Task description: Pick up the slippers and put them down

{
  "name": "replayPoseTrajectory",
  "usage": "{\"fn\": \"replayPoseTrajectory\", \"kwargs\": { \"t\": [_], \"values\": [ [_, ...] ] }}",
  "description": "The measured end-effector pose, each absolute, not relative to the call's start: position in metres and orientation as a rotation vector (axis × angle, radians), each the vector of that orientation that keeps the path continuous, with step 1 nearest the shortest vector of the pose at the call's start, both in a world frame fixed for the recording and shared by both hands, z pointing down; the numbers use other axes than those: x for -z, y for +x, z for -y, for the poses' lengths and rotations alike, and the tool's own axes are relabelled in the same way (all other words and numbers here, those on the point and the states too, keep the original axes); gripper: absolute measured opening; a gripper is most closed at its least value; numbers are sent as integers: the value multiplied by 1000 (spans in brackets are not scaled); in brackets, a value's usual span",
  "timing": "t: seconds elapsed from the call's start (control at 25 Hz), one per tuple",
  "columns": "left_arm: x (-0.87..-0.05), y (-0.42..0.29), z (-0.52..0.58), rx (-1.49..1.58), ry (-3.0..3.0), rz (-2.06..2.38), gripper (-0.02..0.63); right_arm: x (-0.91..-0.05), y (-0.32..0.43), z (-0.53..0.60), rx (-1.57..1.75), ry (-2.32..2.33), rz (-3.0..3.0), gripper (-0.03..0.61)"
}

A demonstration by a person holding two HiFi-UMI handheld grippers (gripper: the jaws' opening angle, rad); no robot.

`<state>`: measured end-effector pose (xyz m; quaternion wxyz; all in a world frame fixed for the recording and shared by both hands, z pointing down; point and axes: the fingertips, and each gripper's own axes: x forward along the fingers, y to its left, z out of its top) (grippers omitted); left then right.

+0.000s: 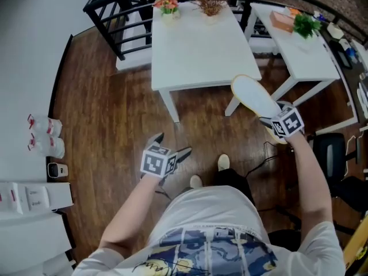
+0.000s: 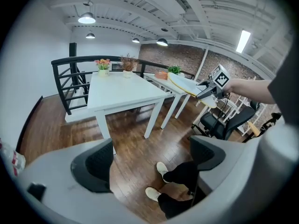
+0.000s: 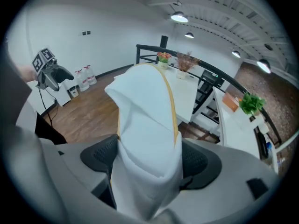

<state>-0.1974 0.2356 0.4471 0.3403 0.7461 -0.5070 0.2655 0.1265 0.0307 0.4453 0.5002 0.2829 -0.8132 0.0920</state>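
White slipper [image 1: 253,95] is clamped in the right gripper [image 1: 269,121], raised beside the table [image 1: 195,50] corner in the head view. Left gripper view: left gripper [image 2: 152,160] jaws stand wide apart, empty, above wooden floor [image 2: 135,129]. Right gripper view: both pads [image 3: 100,157] press the slipper's folded upper.

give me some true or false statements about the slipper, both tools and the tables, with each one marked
1. The right tool is shut on a white slipper. True.
2. The left tool grips a second slipper. False: its jaws stand apart with nothing between them.
3. The white slipper lies flat on the white table. False: the right tool holds it in the air.
4. Two small potted plants stand at the white table's far edge. True.
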Motion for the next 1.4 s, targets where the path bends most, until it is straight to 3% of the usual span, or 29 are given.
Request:
{"fn": "replayPoseTrajectory", "kwargs": {
  "t": [0.48, 0.72, 1.0, 1.4],
  "values": [
    [-493, -88, -180, -897, 1966, 1111, 514, -563, 274, -32, -615, 990, 1857, 411],
    [-560, -20, -119, -1027, 1964, 1028, 514, -682, 338, 0, -810, 1101, 1768, 411],
    [-710, 59, -45, -1112, 1904, 902, 514, -858, 376, 67, -949, 1158, 1733, 412],
    [-1005, 158, -1, -1126, 1870, 768, 514, -1193, 397, 97, -1117, 1188, 1653, 411]
  ]
}}
